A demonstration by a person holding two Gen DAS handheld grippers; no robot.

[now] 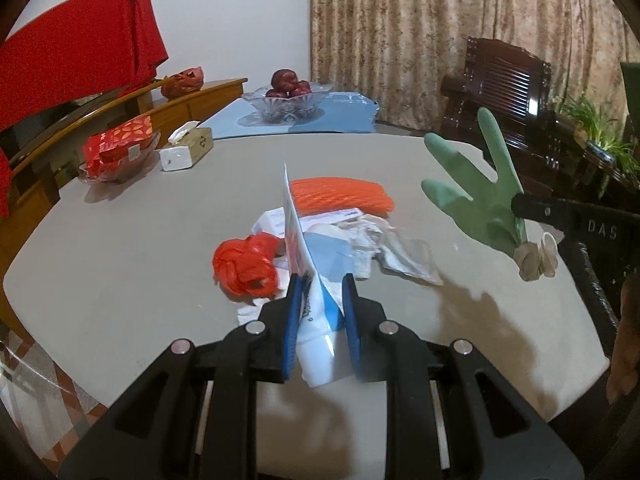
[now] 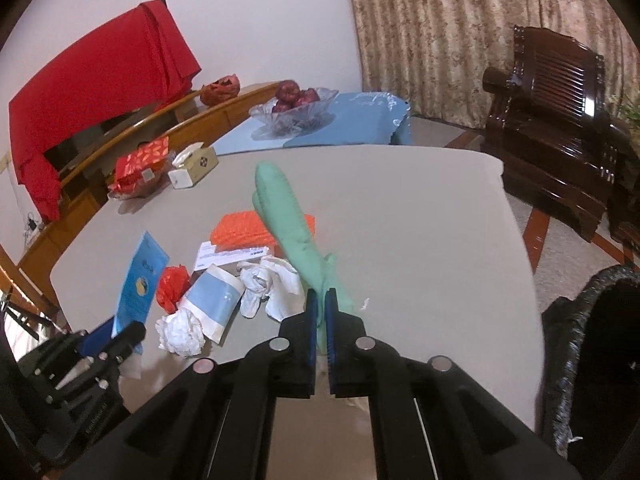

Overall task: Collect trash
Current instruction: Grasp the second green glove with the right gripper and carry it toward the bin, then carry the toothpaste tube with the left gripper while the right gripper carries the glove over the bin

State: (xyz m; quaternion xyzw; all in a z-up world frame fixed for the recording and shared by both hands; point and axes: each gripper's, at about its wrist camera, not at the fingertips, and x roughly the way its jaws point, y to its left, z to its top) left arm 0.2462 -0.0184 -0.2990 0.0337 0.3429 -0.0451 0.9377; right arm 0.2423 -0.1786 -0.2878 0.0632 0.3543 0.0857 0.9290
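The left gripper [image 1: 320, 292] is pinching a blue-and-white paper packet [image 1: 298, 240] that is standing up edge-on between its blue pads above the table [image 1: 120, 240]. The right gripper [image 2: 321, 304] is squeezing the cuff of a green rubber glove [image 2: 288, 216], its jaws nearly pressed together, and the glove is hanging in the air with its fingers pointing away. Just beyond both grippers, a heap of trash is lying on the grey table: a crumpled red plastic bag [image 1: 246, 266], an orange foam net [image 1: 340, 196], crumpled white tissues [image 2: 180, 330] and a printed paper slip [image 2: 230, 256]. A black-lined bin [image 2: 592, 360] is sitting off the table's right edge.
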